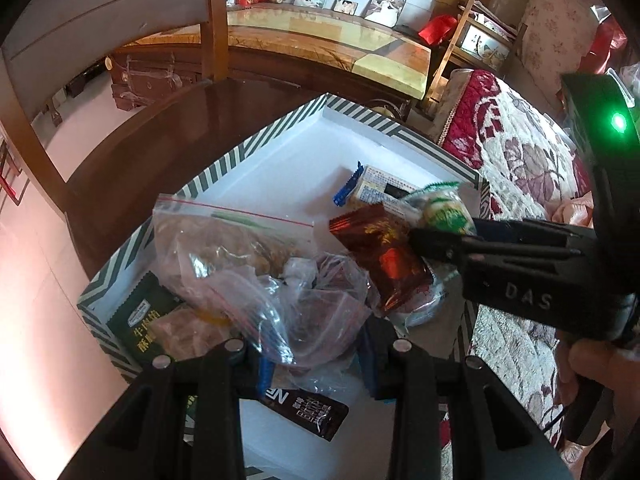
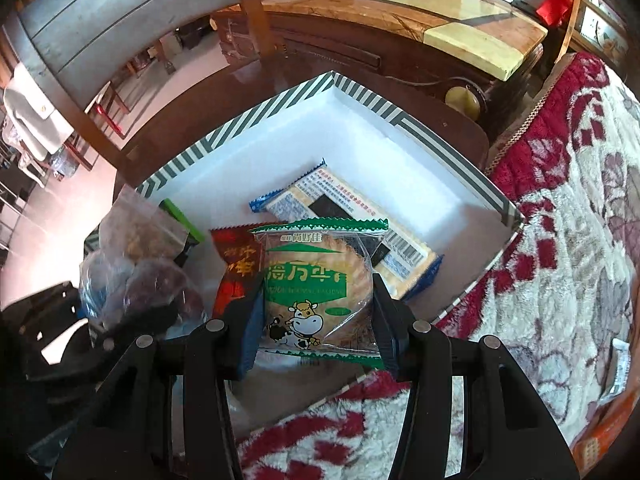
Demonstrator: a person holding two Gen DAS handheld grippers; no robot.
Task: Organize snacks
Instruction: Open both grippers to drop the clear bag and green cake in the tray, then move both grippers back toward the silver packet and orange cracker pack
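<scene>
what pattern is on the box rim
Dark green and white diagonal stripes on the box rim, clearest in the right wrist view.

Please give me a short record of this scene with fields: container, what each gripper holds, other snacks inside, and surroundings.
container: striped box, white inside, on a dark table
right gripper: shut on green cow cake packet, above the box
left gripper: shut on clear plastic bags
other snacks in box: red foil packet, blue-edged cracker pack, dark green pouch, zip bag
surroundings: floral blanket beside the box
</scene>
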